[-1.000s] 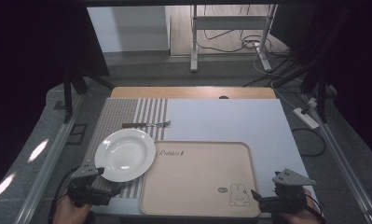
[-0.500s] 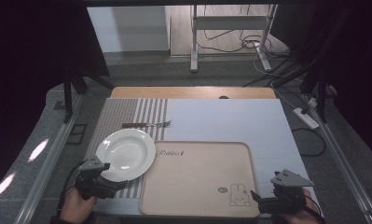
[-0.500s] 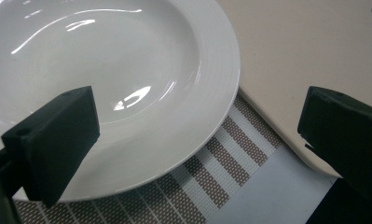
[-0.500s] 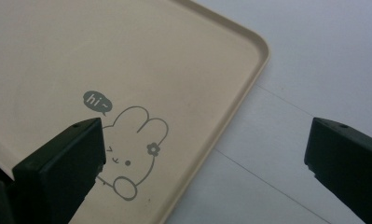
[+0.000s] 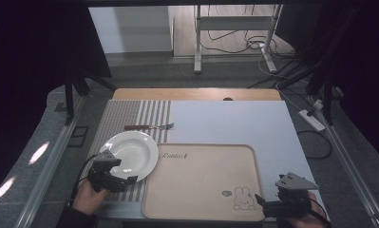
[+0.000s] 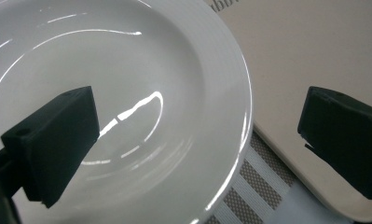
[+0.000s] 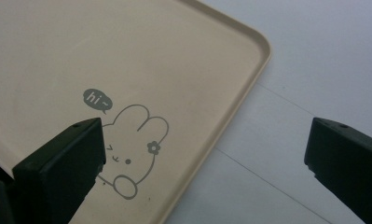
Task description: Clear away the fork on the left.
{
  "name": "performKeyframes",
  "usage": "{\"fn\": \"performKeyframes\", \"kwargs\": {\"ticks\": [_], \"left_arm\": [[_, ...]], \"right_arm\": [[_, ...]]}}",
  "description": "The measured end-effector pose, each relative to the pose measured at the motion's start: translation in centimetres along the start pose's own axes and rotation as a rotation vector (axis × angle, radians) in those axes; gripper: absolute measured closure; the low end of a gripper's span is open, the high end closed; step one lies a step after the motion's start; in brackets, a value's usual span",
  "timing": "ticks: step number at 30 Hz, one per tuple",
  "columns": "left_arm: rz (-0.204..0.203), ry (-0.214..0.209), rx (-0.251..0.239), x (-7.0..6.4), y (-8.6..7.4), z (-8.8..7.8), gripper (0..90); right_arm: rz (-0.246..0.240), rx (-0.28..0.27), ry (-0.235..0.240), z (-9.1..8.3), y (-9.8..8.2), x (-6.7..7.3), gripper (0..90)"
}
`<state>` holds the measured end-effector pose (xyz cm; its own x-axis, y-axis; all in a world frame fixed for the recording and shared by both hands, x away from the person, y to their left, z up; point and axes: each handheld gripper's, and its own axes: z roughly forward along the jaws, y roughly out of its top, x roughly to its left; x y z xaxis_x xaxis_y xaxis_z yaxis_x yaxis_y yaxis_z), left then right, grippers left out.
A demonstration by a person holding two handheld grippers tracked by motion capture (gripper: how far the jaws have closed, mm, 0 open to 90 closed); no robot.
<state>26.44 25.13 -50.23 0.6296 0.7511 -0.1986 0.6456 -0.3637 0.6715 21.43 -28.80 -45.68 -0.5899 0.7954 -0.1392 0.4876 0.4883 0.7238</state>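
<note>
Partly cropped white plate between left gripper open jaws, right gripper jaws open over tray corner.

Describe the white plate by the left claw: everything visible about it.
The round white glossy plate, ceramic by its look, has a broad ribbed rim and a shallow well, and it is empty. It lies flat on the grey-and-white striped placemat, its right edge close beside the beige rabbit-printed tray. The left claw is open, its jaws astride the plate's near rim; whether they touch it cannot be told.
</note>
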Motion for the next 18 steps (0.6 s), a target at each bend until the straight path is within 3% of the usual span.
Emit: {"fn": "performKeyframes", "kwargs": {"ticks": [7,18], "left_arm": [[0.035,-0.004,0.019,0.6,1.7,1.5,0.0],[0.058,-0.014,0.030,1.3,4.2,3.4,0.0]], "right_arm": [[-0.002,0.001,0.001,0.0,0.0,0.0,0.0],[-0.005,0.006,0.001,0.0,0.0,0.0,0.0]]}}
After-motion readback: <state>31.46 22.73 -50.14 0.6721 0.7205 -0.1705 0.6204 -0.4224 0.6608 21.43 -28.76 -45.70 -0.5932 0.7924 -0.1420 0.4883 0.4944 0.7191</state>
